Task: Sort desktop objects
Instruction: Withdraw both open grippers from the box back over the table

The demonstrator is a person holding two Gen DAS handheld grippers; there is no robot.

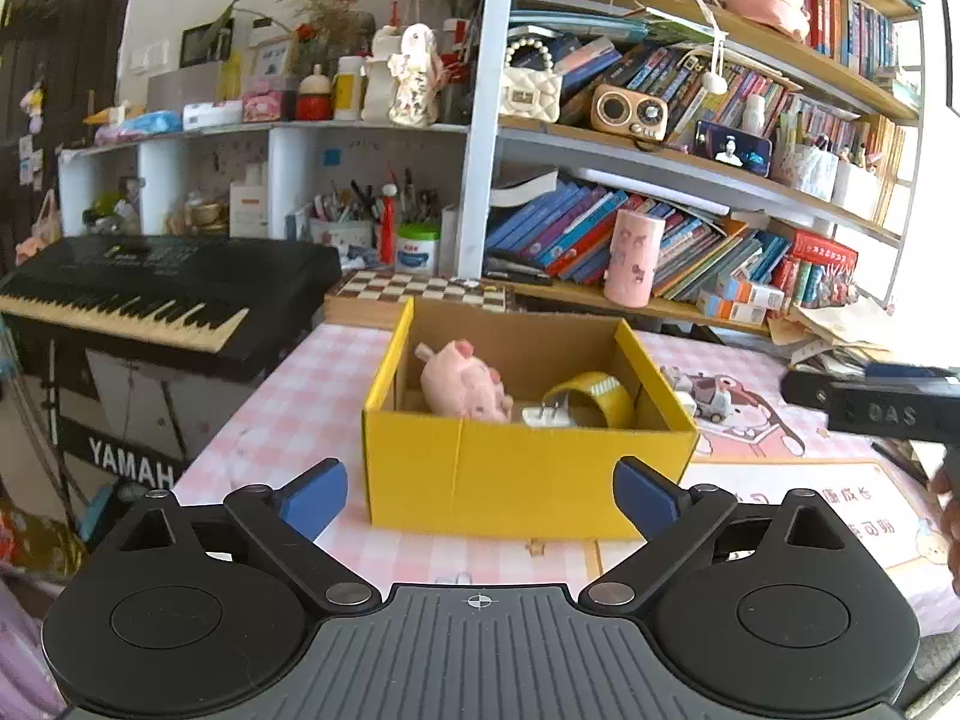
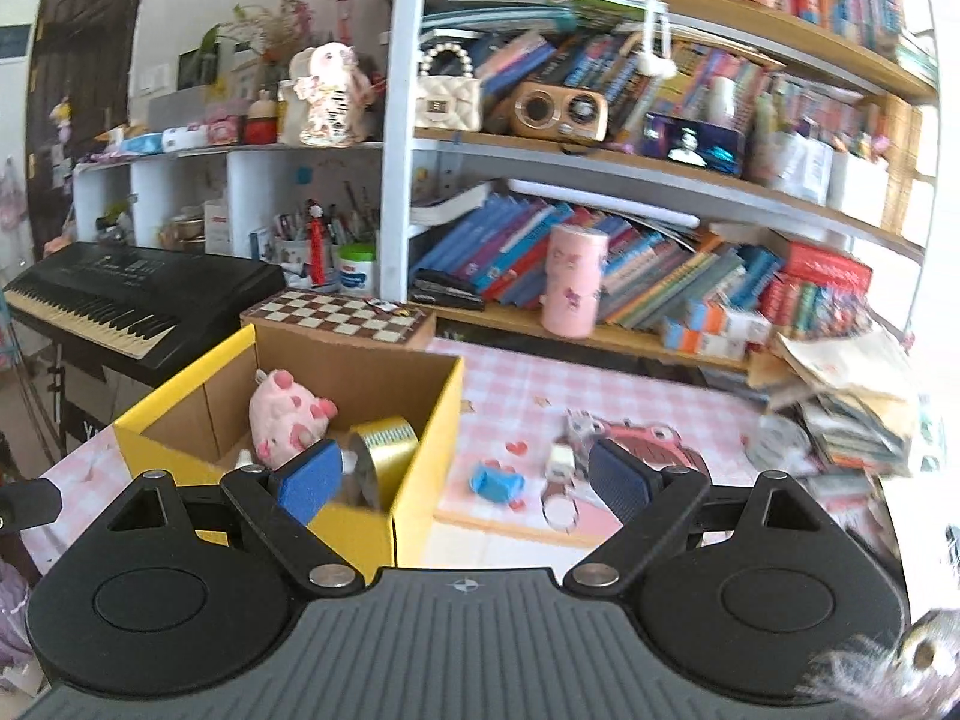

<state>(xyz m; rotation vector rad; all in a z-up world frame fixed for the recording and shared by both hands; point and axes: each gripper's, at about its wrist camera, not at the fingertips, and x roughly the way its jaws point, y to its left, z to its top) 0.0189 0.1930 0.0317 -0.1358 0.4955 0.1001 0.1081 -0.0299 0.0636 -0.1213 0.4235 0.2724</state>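
Both tools stand empty. Left gripper [image 1: 480,498]: jaws wide apart, nothing between the blue pads, aimed at the near wall of the yellow box [image 1: 528,474], which sits on the pink checked tablecloth [image 1: 288,408]. Right gripper [image 2: 465,480]: jaws likewise apart and unloaded, aimed past the box's right corner toward the open desk.

Box contents so far: pink plush pig [image 1: 462,387], roll of gold tape [image 1: 594,399], and a white plug [image 1: 546,416] lying against the tape.

Loose items yet to be sorted lie right of the box on the cartoon mat: a small blue object [image 2: 495,480], a small white cube-like piece [image 2: 562,459], and a clear ring [image 2: 561,507] (this patch is blurred, so the identities are tentative).

Key relation for the next pick: the loose items sit ahead of the right gripper, almost between its pads along the line of sight, with the blue object a little left of centre. The left gripper has the box between it and them. Judgement: the right hand is better placed; the blue object's long axis appears to run roughly across the view, so the jaws may need a roll to close across its narrow side.
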